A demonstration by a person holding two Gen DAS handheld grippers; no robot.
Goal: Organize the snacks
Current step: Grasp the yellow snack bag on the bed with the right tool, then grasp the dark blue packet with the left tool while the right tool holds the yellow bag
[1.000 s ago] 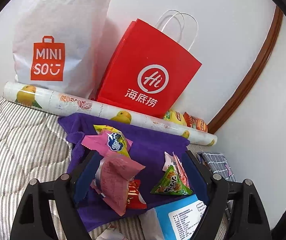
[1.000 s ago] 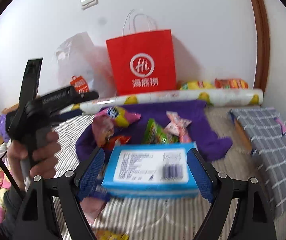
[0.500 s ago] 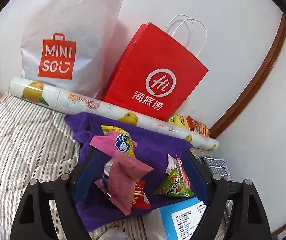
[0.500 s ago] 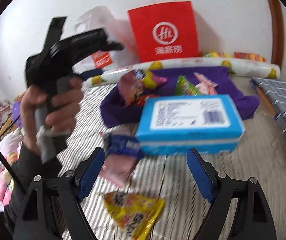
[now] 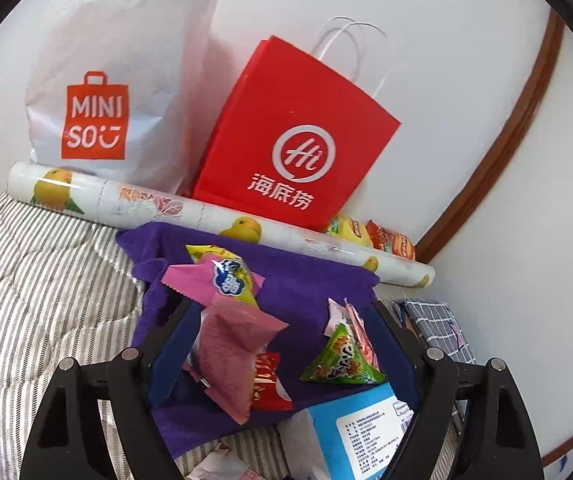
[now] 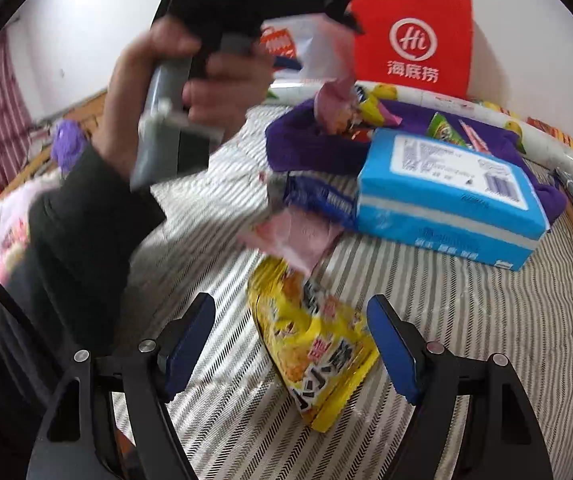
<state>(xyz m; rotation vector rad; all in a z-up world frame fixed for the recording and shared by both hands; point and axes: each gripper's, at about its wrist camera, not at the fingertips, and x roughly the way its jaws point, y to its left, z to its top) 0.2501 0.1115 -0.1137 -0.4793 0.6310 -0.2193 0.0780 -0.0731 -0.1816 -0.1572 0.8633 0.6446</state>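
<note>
Roughly, snack packets: six on the purple cloth, three on the striped bed.
Box: one blue box at the cloth's near edge.
Bags: two against the white wall.
Left hand-held gripper: wide, gripping nothing; pink packet between.
Right hand-held gripper: closing around yellow packet, not pressing.

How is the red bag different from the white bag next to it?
The red bag is stiff paper with sharp corners, while the white bag is soft, crinkly plastic. The red bag has thin white string handles; the white bag has a hole cut near its top for carrying. The red bag bears a white round "Hi" logo, the white bag an orange MINISO one. Both lean on the wall behind the printed roll.
</note>
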